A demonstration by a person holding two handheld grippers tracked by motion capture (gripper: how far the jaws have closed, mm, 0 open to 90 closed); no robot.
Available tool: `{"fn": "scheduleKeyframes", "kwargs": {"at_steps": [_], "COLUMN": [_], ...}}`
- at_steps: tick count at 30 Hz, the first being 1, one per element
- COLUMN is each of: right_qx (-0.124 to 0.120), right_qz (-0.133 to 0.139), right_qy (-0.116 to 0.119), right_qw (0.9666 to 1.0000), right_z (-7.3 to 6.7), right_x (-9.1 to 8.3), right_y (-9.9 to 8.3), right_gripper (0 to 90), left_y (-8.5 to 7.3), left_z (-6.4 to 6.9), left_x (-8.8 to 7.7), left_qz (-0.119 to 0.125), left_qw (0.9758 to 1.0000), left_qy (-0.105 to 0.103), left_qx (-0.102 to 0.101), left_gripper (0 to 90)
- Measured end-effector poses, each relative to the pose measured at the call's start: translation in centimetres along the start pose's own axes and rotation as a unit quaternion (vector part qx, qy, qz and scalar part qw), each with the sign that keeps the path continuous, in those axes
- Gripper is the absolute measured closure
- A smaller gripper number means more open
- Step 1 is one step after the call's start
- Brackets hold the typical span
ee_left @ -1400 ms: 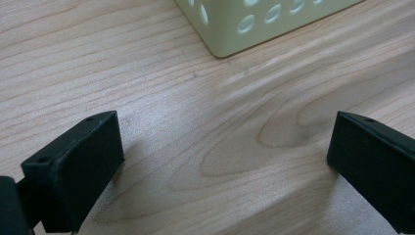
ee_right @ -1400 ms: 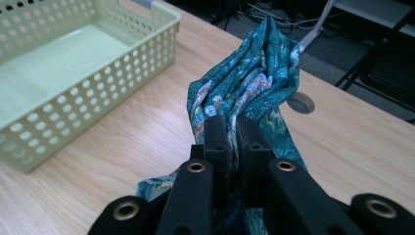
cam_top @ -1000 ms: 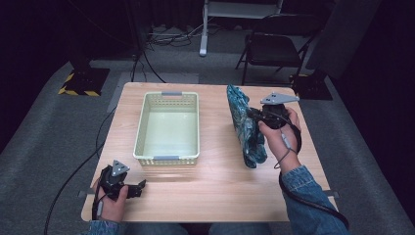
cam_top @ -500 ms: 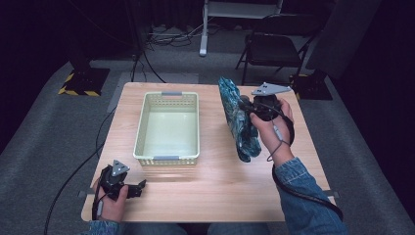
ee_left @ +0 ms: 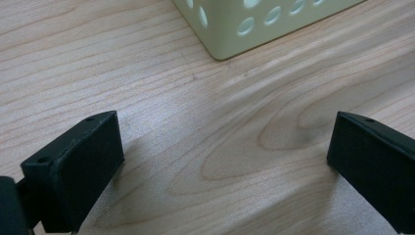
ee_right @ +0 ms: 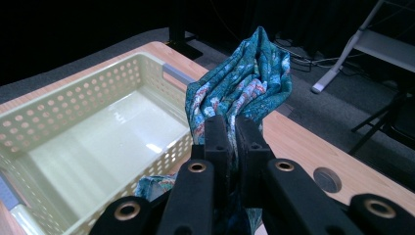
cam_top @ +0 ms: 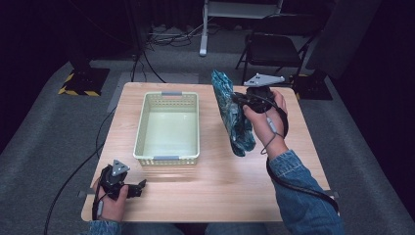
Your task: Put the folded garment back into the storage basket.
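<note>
Teal patterned cloth [cam_top: 234, 117] right of frame centre, beside the pale basket [cam_top: 168, 128], clenched in the right gripper [cam_top: 240, 101]. Soft, light, floppy; probably best pinched at a bunched fold. Left gripper [cam_top: 139, 188] released, lower left.

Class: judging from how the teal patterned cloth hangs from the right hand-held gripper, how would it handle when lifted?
Probably floppy: the teal patterned cloth droops in folds below the right hand-held gripper. Likely light, since one pinch carries it. It may trail over the basket rim.
</note>
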State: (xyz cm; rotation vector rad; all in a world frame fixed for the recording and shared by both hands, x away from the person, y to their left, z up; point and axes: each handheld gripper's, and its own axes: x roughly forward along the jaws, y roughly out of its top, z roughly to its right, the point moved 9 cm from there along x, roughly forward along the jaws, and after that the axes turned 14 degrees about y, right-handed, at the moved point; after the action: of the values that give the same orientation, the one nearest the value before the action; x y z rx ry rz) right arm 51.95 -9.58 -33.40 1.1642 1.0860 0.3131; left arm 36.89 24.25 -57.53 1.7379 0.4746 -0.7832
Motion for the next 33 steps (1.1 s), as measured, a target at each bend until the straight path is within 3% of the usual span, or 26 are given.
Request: {"fn": "scheduleKeyframes", "kwargs": {"at_steps": [33], "right_qx": [-0.017], "right_qz": [0.011], "right_qy": [0.005], "right_qw": [0.9998], "right_z": [-2.8], "right_x": [2.8], "right_y": [5.7], "right_gripper": [86.0], "left_y": [0.1], "left_z": [0.0], "left_x": [0.1], "left_qz": [-0.001], "left_qw": [1.0], "left_qy": [0.0], "left_qx": [-0.001], "left_gripper": [0.2]}}
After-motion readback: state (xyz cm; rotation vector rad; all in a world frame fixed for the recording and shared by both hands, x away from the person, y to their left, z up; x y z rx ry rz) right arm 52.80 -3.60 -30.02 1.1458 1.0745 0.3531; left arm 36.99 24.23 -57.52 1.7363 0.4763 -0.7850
